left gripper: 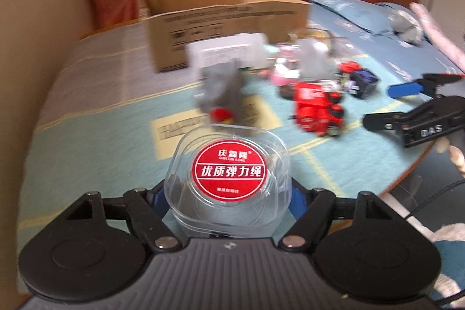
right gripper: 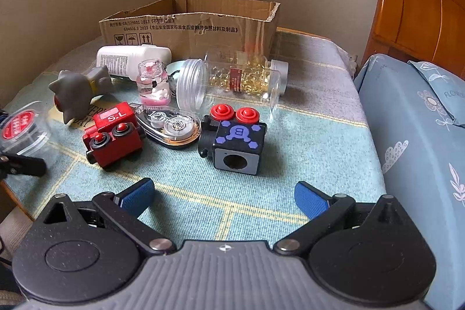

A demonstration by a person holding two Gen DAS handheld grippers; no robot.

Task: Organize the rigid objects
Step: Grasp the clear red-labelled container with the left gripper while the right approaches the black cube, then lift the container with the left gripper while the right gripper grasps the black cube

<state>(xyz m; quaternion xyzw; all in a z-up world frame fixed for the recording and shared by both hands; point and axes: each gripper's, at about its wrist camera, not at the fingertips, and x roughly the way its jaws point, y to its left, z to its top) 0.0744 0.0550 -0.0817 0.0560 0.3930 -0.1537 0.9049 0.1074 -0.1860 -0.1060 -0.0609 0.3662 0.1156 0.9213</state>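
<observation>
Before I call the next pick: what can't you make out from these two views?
- Cardboard box interior: right wrist view, front wall hides it.
- Left gripper blue pads: left wrist view, mostly behind the clear case it holds.
- Toys beyond the case: left wrist view, motion blur.
- White bottle label: too small.

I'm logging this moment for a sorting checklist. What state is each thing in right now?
left gripper: shut on the clear case.
clear case: lid closed, held off the table.
right gripper: open, holding nothing.
cardboard box: open at the top.
capsule jar: on its side, part full.
white bottle: lying down.
red toy car: standing on the table.
black cube toy: resting on the table, untouched.
</observation>
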